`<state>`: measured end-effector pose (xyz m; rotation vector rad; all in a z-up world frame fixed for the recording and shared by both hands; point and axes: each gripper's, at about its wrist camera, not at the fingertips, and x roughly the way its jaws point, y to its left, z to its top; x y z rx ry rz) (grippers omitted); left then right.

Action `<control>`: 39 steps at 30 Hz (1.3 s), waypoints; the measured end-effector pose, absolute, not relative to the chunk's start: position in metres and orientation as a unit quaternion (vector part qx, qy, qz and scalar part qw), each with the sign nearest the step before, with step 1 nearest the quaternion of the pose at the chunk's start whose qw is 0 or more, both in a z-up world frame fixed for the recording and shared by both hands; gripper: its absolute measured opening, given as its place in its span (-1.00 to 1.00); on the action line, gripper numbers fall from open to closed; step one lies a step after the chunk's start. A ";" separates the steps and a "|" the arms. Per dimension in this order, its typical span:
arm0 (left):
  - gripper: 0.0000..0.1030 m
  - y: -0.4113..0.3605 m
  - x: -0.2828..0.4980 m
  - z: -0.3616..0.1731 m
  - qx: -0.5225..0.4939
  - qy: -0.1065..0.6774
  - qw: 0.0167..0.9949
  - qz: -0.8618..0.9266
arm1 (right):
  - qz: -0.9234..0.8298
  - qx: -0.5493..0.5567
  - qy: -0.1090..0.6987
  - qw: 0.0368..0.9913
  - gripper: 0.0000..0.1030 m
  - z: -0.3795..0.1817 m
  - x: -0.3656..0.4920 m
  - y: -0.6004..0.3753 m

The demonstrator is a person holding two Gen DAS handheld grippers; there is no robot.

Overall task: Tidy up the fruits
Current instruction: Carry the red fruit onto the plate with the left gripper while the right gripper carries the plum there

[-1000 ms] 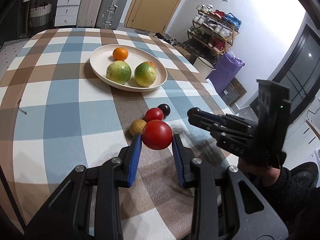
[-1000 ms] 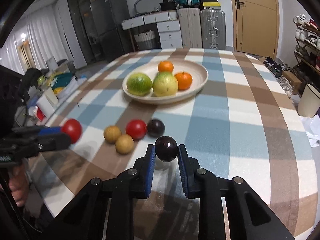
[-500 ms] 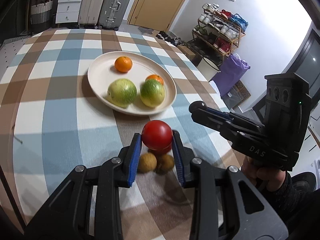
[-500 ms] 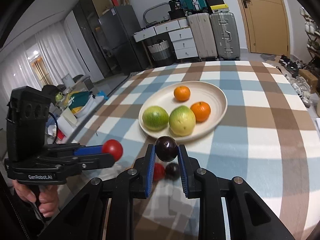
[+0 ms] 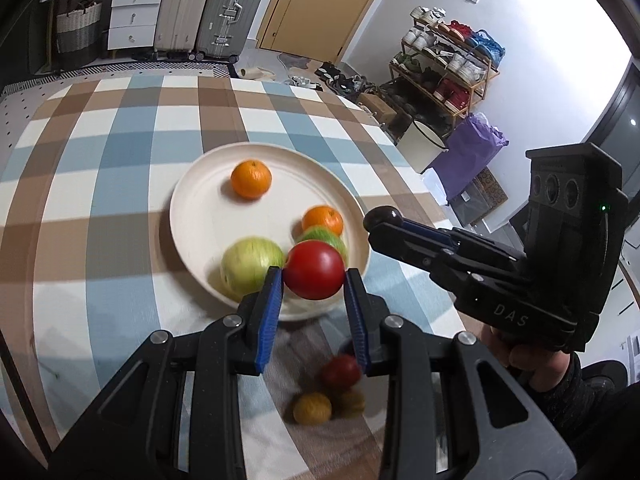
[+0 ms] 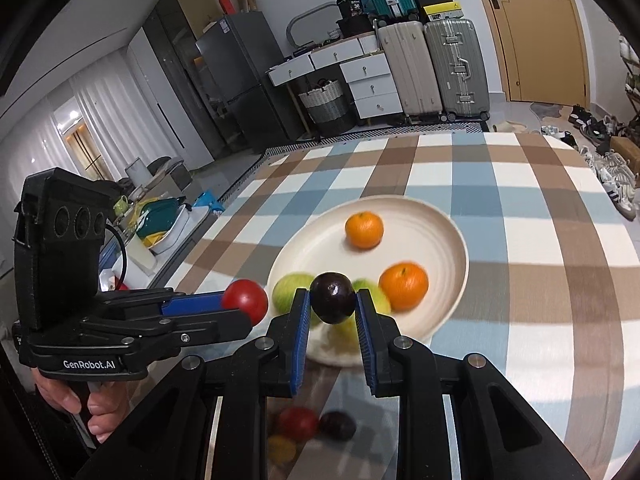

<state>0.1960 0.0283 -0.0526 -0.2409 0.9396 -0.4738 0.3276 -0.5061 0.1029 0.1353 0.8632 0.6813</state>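
My left gripper (image 5: 314, 280) is shut on a red tomato (image 5: 315, 269) and hovers over the near rim of the cream plate (image 5: 192, 216). The right gripper (image 6: 333, 304) is shut on a dark plum (image 6: 333, 298), also above the plate's (image 6: 436, 236) near edge. On the plate lie two oranges (image 5: 251, 179) (image 5: 322, 220) and two green fruits (image 5: 250, 265) (image 5: 325, 236). Each gripper shows in the other's view: the right gripper (image 5: 382, 218) with its plum, the left gripper (image 6: 240, 308) with the tomato (image 6: 245, 300).
Below the fingers, on the checked tablecloth (image 5: 100, 168), stay a red fruit (image 5: 341, 372), two small yellow-brown fruits (image 5: 312, 409) and a dark plum (image 6: 337, 425). A hand (image 5: 528, 356) holds the right tool. Suitcases (image 5: 232, 8), drawers and a shoe rack (image 5: 444, 68) stand beyond the table.
Both grippers have carried their fruits away from the loose pile and forward over the plate's near rim, rising slightly. The loose fruits now lie under the fingers.
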 end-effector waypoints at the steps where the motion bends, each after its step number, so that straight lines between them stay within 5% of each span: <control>1: -0.45 0.028 0.201 -0.051 -0.114 0.447 0.858 -0.226 | 0.323 0.065 0.410 0.851 -0.55 0.104 0.333 -0.506; 36: -0.45 -0.022 0.331 -0.087 -0.083 0.482 0.838 -0.242 | 0.271 0.064 0.458 0.845 -0.54 0.058 0.419 -0.510; 39: -0.45 -0.021 0.331 -0.085 -0.085 0.478 0.841 -0.240 | 0.272 0.069 0.454 0.846 -0.31 0.058 0.418 -0.512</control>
